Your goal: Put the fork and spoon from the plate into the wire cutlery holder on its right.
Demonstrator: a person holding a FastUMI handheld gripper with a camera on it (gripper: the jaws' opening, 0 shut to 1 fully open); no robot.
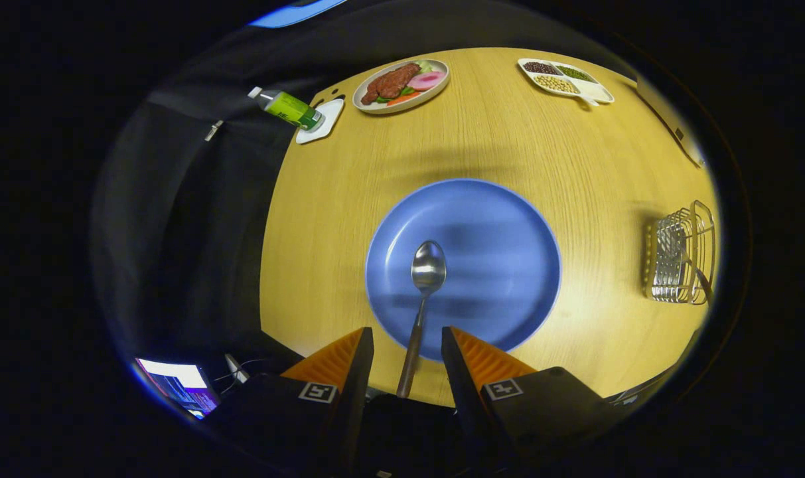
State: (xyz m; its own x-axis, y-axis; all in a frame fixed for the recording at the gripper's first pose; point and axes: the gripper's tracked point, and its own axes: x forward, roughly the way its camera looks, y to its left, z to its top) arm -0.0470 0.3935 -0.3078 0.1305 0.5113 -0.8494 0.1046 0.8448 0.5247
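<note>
Surface (482, 153): round pale wood under me, carrying everything; the risks I list are my own judgement.
Plate (502, 265): broad blue dish just ahead of my fingers, smooth and shallow. If I close off-centre, I expect the spoon to skate across it.
Wire cutlery holder (681, 255): small chrome rack well to the right of the plate, near the surface's edge. Its opening looks narrow, so a tilted spoon could catch the wires or tip it.
Gripper (407, 345): my two orange fingers stand wide apart, touching nothing; the spoon handle runs between them.
Spoon (423, 292): shiny steel bowl resting on the plate, facing up, with a slim dark handle reaching back over the rim toward me. The handle is thin, so a loose pinch might let it swing or drop.
Fork: I cannot find it on the plate.
</note>
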